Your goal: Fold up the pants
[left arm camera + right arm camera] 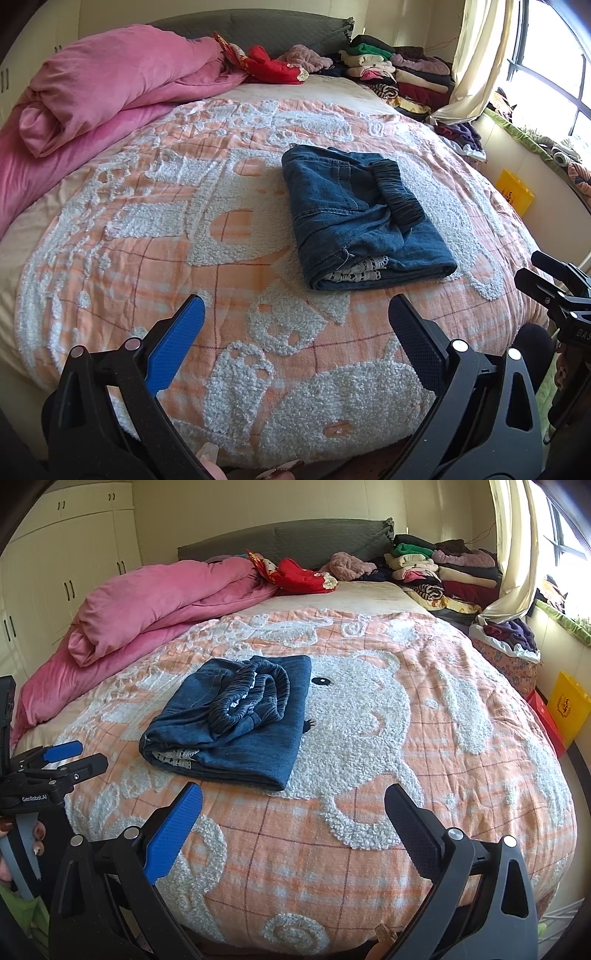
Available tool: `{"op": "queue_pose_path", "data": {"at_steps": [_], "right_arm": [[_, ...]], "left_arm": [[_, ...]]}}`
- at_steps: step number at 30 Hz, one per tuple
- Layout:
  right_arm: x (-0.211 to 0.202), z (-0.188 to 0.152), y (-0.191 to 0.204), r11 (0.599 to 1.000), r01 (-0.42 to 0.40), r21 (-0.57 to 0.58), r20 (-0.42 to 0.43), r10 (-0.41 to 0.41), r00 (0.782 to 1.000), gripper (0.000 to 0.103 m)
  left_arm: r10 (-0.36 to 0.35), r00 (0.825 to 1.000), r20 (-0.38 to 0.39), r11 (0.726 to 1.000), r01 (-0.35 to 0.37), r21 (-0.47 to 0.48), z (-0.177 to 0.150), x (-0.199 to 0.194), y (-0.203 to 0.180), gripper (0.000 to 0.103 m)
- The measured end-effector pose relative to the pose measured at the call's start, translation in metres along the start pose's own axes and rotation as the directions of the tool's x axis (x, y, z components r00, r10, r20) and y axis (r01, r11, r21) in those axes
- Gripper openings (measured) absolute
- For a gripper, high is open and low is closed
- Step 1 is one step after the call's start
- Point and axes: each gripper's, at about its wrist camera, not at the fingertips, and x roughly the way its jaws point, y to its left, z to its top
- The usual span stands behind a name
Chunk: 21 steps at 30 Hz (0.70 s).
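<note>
Left gripper (295,314) and right gripper (293,801), both spread wide and holding nothing, are hovering over the bedspread (424,746) near one folded pair of pants (236,716) lying on it.

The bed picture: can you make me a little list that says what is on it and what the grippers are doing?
pants: blue jeans folded into a bundle, waistband on top
where: middle of the orange and white bedspread
left gripper: open, holding nothing, apart from the jeans
right gripper: open, holding nothing, apart from the jeans
pink blanket: bunched at the bed's left side
clothes pile: stacked by the headboard, near the window
</note>
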Motion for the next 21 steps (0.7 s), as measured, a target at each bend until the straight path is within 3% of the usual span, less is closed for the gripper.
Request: {"op": "queue_pose_path", "data": {"at_steps": [21], "right_arm": [[-0.0027, 0.0019, -0.0015, 1.000, 0.017, 0.001, 0.001, -0.017, 1.000, 0.098]], "left_arm": [[-0.001, 1.000, -0.002, 1.000, 0.001, 0.002, 0.0007, -0.0008, -0.0005, 0.093]]}}
